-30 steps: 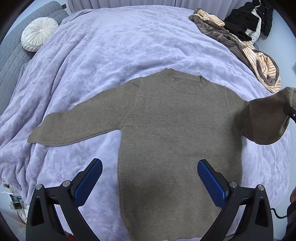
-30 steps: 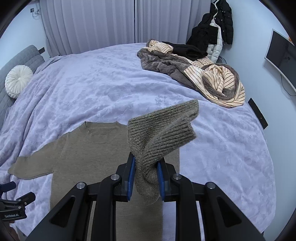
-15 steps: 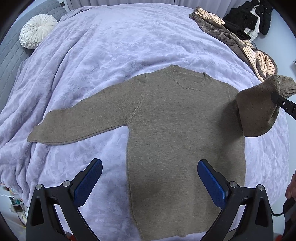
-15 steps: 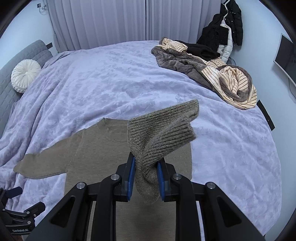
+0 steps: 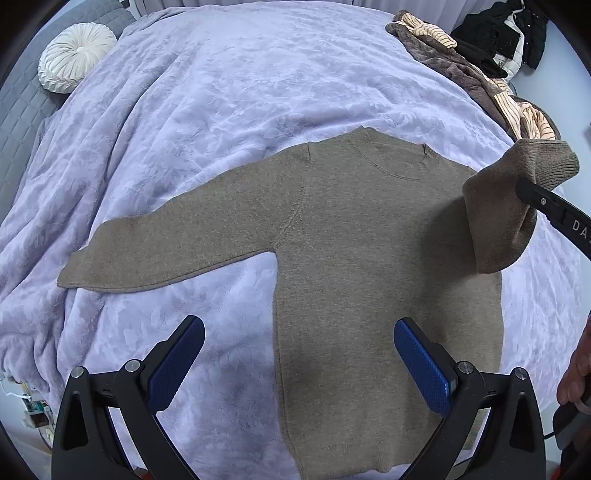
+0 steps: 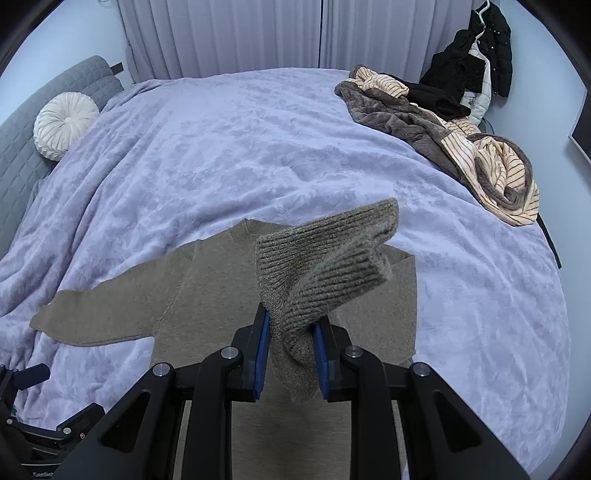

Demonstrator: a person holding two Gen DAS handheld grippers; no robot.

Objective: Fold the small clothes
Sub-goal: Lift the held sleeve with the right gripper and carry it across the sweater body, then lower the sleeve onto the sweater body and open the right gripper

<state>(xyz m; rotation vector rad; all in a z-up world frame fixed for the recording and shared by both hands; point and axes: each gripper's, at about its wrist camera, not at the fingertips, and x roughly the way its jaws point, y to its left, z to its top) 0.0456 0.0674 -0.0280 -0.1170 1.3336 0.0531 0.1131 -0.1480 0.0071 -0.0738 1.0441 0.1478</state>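
An olive-brown knit sweater (image 5: 369, 258) lies flat on the lavender bedspread (image 5: 240, 92), front up, its left sleeve (image 5: 166, 247) stretched out to the left. My right gripper (image 6: 291, 350) is shut on the cuff of the right sleeve (image 6: 325, 266) and holds it lifted above the sweater's body (image 6: 207, 295). That lifted sleeve (image 5: 506, 214) shows at the right in the left wrist view. My left gripper (image 5: 299, 363) is open and empty, hovering over the sweater's lower left edge.
A pile of brown, striped and black clothes (image 6: 443, 129) lies at the bed's far right. A round white cushion (image 6: 64, 125) rests against the grey headboard (image 6: 22, 147) at far left. Curtains (image 6: 277, 33) hang behind. A dark coat (image 6: 476, 62) hangs at right.
The right gripper has carried the lifted sleeve leftward, inward over the sweater's body. The left gripper has stayed open and drawn back, so more of the sweater's hem shows.
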